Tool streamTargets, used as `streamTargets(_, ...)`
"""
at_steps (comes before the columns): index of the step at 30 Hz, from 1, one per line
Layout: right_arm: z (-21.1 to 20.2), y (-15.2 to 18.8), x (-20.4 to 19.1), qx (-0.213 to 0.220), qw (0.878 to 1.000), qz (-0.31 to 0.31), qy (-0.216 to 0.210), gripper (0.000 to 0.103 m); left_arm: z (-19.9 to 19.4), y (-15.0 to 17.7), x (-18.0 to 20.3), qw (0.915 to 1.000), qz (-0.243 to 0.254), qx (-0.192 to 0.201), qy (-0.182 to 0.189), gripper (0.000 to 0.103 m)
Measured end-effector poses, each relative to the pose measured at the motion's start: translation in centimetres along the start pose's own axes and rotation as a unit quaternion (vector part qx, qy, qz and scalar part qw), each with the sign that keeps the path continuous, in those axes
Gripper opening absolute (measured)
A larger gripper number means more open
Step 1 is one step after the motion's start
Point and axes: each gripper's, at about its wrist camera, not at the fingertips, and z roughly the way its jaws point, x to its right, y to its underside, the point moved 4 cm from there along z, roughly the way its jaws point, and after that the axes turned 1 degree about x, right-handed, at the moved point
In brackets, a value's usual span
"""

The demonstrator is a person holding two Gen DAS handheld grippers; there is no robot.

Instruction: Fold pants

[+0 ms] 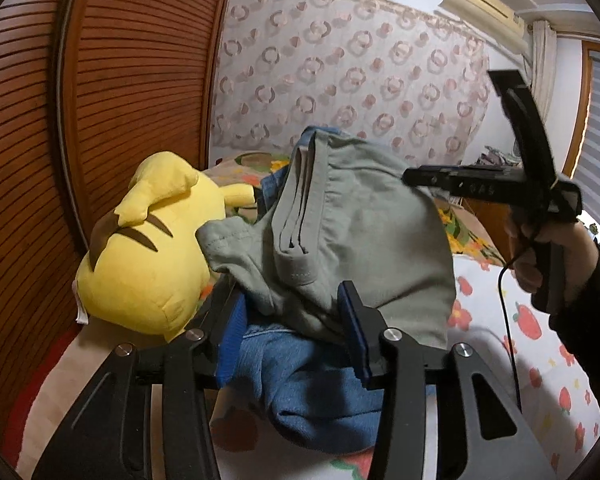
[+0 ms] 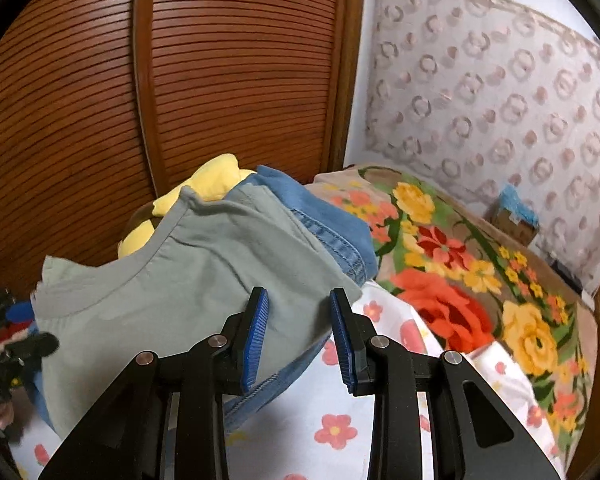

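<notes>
Both wrist cameras look slightly downward, close over the folded pants (image 1: 364,216), seemingly from opposite ends.

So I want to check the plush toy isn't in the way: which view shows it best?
The left wrist view: the yellow plush toy lies nearly whole beside the green pants, which touch its side. The right wrist view shows only yellow bits peeking from behind the pants.

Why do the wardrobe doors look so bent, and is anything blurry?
Left wrist view: the fisheye lens bows the slatted wardrobe door and darkens the corners; the other hand's tongs are smeared by motion. Right wrist view: same bowing of the door; the grey-green pants look soft, the patterned curtain slightly blurred.
</notes>
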Motion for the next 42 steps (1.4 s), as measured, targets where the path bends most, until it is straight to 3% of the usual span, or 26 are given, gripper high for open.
streamTargets(10, -5.6, 1.6, -2.9, 0.023, 0.999, 0.025, -0.006, 0.033, -3.0, 0.3, 1.3, 0.9996, 0.025, -0.010, -0.004, 0.047)
streamTargets(14, -8.3, 3.3, -4.2, 0.033, 0.999, 0.034, -0.006, 0.033, -4.3, 0.5, 2.1, 0.9992, 0.039, -0.007, 0.001, 0.057)
streamTargets(24, -14.6, 6.9, -6.1, 0.049, 0.997, 0.060, 0.005, 0.033, -7.3, 1.6, 4.7, 0.9971, 0.070, -0.012, 0.025, 0.057)
streamTargets(42, -23.8, 12.8, -8.4, 0.071, 0.991, 0.102, 0.043, 0.034, -11.6, 2.8, 10.0, 0.9930, 0.103, 0.014, 0.056, 0.057)
